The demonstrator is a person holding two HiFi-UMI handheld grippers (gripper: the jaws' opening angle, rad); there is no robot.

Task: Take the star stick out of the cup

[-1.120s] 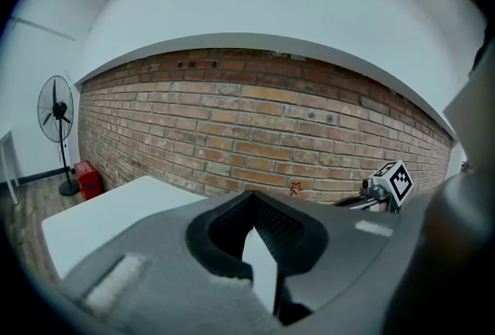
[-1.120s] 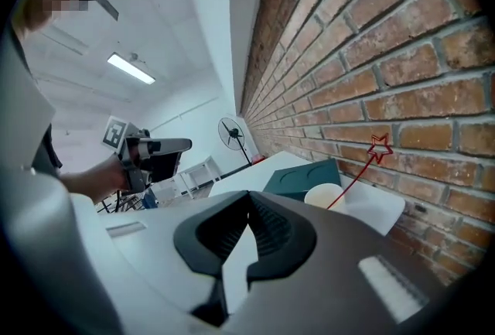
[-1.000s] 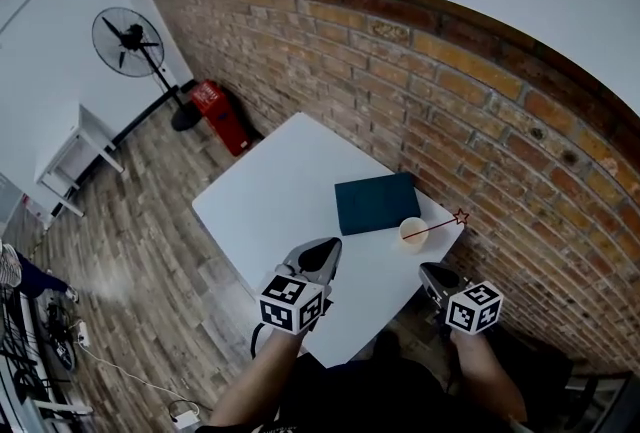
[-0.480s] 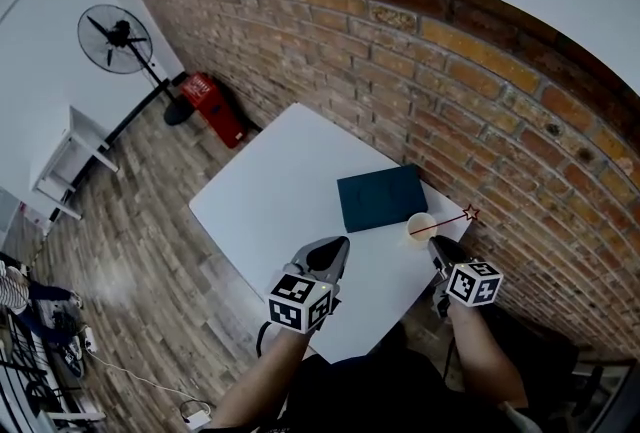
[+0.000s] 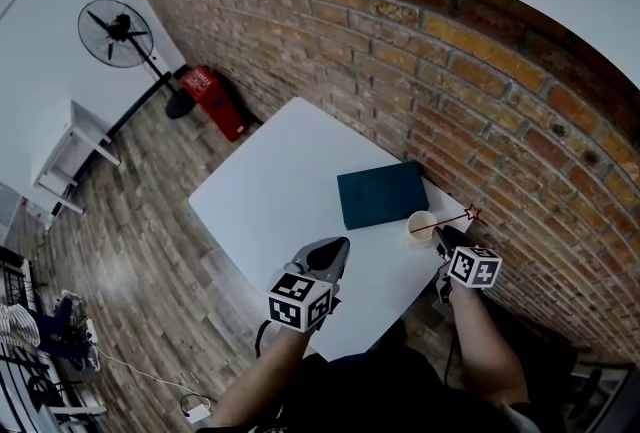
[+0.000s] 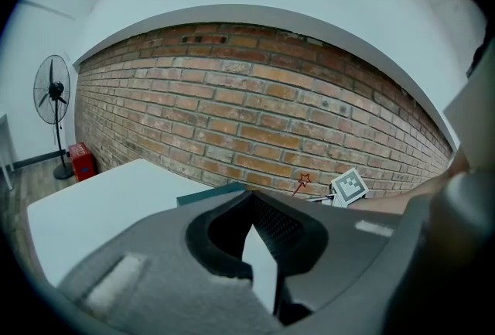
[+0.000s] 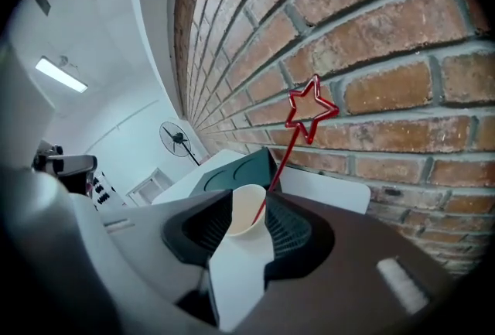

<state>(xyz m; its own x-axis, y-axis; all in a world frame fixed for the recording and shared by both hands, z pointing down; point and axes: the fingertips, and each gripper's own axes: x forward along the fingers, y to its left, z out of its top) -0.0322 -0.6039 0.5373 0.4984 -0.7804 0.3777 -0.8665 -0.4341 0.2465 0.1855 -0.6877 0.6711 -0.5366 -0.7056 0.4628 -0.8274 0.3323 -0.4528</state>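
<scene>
A pale cup (image 5: 420, 226) stands near the right corner of the white table (image 5: 270, 196), close to the brick wall. A thin red stick (image 5: 445, 220) leans out of it, its star (image 5: 472, 214) pointing toward the wall. My right gripper (image 5: 443, 239) is just short of the cup. Its jaws have just been opening and stand open. In the right gripper view the cup (image 7: 246, 210) shows through the gap of the right gripper (image 7: 249, 202), untouched, with the star (image 7: 311, 107) above. My left gripper (image 5: 325, 257) hovers over the table's near side, shut and empty; the left gripper (image 6: 249, 198) points at the wall.
A dark teal book (image 5: 378, 194) lies flat just left of the cup. The brick wall (image 5: 480, 81) runs close behind the table's far and right edges. On the wooden floor to the left are a standing fan (image 5: 118, 26), a red box (image 5: 212, 99) and a white rack (image 5: 70, 151).
My right gripper has moved from the table's near corner forward to the cup, and its jaws have opened. The left gripper has hardly shifted.
</scene>
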